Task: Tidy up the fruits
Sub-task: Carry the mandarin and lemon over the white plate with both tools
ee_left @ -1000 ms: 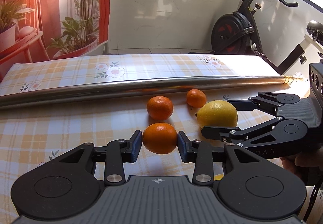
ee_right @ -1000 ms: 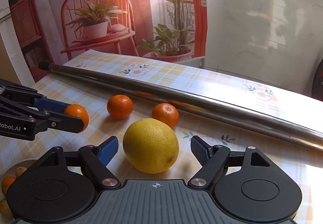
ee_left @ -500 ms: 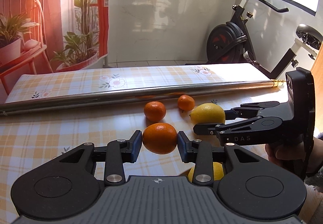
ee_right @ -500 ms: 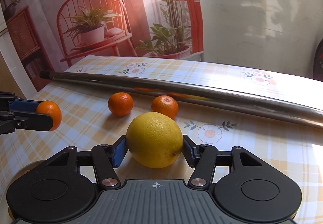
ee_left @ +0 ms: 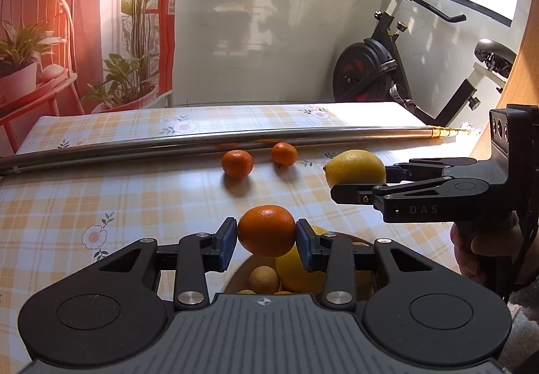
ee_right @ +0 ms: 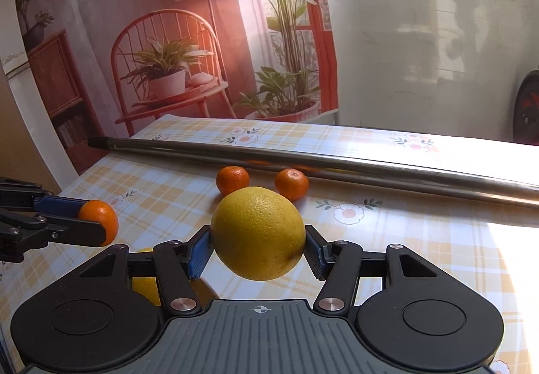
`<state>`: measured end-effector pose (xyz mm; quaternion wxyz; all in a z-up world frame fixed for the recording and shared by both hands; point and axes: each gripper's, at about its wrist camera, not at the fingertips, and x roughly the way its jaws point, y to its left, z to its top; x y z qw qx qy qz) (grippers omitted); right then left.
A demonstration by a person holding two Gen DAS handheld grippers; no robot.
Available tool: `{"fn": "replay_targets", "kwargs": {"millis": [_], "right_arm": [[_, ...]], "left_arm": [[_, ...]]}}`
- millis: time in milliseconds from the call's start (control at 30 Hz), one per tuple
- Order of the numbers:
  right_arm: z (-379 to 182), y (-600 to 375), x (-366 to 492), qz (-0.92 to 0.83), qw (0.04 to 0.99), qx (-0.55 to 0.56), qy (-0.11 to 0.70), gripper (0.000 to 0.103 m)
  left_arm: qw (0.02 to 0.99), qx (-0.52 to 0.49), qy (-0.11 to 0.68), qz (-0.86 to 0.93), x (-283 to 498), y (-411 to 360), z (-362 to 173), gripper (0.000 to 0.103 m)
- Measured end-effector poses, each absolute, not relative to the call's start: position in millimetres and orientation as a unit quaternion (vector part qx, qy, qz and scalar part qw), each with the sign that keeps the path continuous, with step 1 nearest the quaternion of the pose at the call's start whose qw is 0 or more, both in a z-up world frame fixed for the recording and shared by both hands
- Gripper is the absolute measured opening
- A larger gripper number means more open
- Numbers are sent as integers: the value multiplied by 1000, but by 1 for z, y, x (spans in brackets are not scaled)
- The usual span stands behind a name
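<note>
Room: tiled wall, plant backdrop and an exercise bike (ee_left: 387,71) behind a table (ee_left: 67,199) under a checked floral cloth
Surface: a long metal pole (ee_left: 202,143) lies across the far part of the table; two small oranges rest just in front of it, the left orange (ee_left: 237,163) and the right orange (ee_left: 284,153), apart from each other
Left gripper (ee_left: 266,241): blue pads clamped on a tangerine (ee_left: 266,230) — a second ago it sat at table level, now it is raised clear and hangs over a bowl (ee_left: 365,276)
Right gripper (ee_right: 258,251): fingers were apart around the lemon (ee_right: 258,232) a second ago; they have since closed on both its sides and lifted it off the cloth
Bowl: at the near edge, mostly hidden by the left gripper; it already holds a yellow fruit and some small pale ones
Change: both fruits have gone from resting to carried, and both have drawn back toward the near edge
Meaning: two pickups look complete — in my judgement the next step is release into the bowl, the tangerine being the nearer
Remaining: the two oranges by the pole are untouched
</note>
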<state>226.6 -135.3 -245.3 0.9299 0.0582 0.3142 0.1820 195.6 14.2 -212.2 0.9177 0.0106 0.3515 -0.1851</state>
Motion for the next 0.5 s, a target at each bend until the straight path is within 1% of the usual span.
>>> {"fn": "replay_targets", "kwargs": {"millis": [500], "right_arm": [[-223, -107, 163, 228, 922, 41, 311, 53]], "left_arm": [[916, 0, 358, -183, 149, 16, -208, 40]]}}
